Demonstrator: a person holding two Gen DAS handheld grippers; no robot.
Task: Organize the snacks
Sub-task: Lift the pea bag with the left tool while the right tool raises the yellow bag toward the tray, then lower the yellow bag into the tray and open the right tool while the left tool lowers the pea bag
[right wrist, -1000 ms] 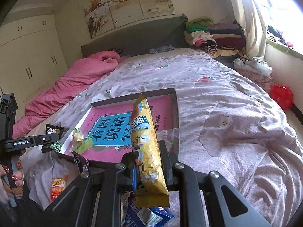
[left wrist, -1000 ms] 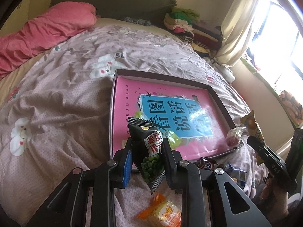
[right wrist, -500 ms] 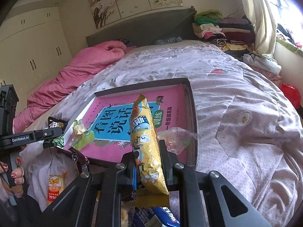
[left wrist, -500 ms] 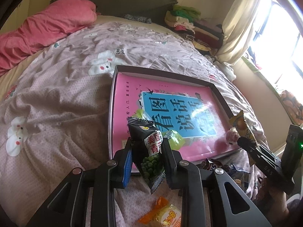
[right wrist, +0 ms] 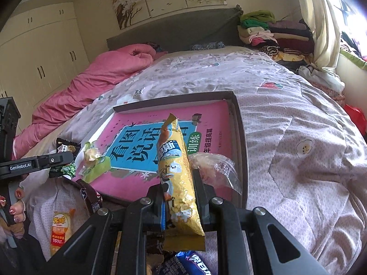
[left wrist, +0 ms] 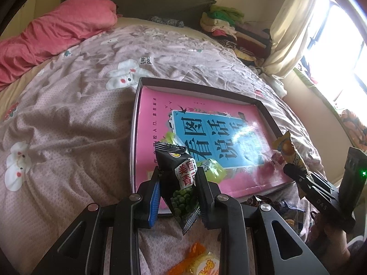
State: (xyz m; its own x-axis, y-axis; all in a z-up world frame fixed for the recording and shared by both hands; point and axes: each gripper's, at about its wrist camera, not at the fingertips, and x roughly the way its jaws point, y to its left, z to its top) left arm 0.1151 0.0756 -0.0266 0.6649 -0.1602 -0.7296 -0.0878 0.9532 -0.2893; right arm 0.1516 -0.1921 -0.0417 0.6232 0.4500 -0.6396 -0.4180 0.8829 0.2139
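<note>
Left gripper (left wrist: 178, 184): closed on a black pea packet (left wrist: 177, 183), held upright between both pads; the packet's lower corner hangs below the jaws.
Right gripper (right wrist: 178, 202): clamped on a long yellow snack packet (right wrist: 177, 171), standing upright; its bottom end drops behind the gripper frame and is partly hidden.
Tray (right wrist: 240, 137): shallow dark-rimmed box on the bedspread (left wrist: 68, 114), floor covered by a pink and blue printed sheet (left wrist: 206, 133); near rim hidden behind both grippers.
Inside tray: green wrapped sweet (left wrist: 212, 170) near the left gripper; clear plastic bag (right wrist: 215, 167) just beside the yellow packet, contents hard to make out, possibly pinkish sweets.
Outside tray, near edge: orange rice-cracker packet (right wrist: 60, 229) and a dark brown wrapper (right wrist: 91, 197) on the bedspread; blue packet (right wrist: 188, 263) cut off at the bottom of the right view.
Person: fingers (right wrist: 17, 204) wrapped round the left handle, seen only at the frame edge.
Background: pink duvet (right wrist: 96, 80), folded clothes pile (right wrist: 270, 32), window glare washing out the right side.
</note>
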